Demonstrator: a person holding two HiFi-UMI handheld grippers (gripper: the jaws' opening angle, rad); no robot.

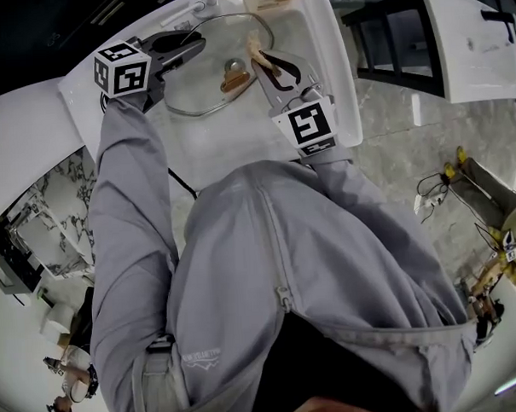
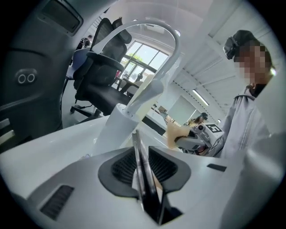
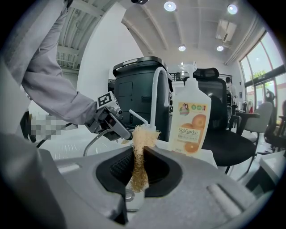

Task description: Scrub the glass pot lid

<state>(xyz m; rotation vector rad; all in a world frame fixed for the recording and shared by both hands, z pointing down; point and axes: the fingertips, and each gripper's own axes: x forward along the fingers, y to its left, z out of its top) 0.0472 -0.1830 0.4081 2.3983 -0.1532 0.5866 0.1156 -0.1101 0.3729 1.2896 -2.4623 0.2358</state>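
Note:
The glass pot lid [image 1: 203, 79] lies tilted in the white sink [image 1: 326, 48], its metal knob [image 1: 233, 74] near the middle. My left gripper [image 1: 191, 43] is shut on the lid's far-left rim; in the left gripper view the thin rim [image 2: 139, 147] runs edge-on between the pads. My right gripper [image 1: 260, 60] is shut on a tan loofah scrubber [image 1: 254, 47] just right of the knob. In the right gripper view the scrubber [image 3: 142, 147] stands up between the jaws, with the left gripper [image 3: 112, 120] and the lid's rim [image 3: 91, 142] beyond it.
A white arched faucet [image 2: 154, 53] rises behind the sink. An orange-labelled soap bottle [image 3: 192, 118] stands on the sink's back ledge. A black bin [image 3: 134, 85] and black office chairs [image 3: 219, 134] stand past the counter. The person's grey jacket [image 1: 278, 277] fills the lower head view.

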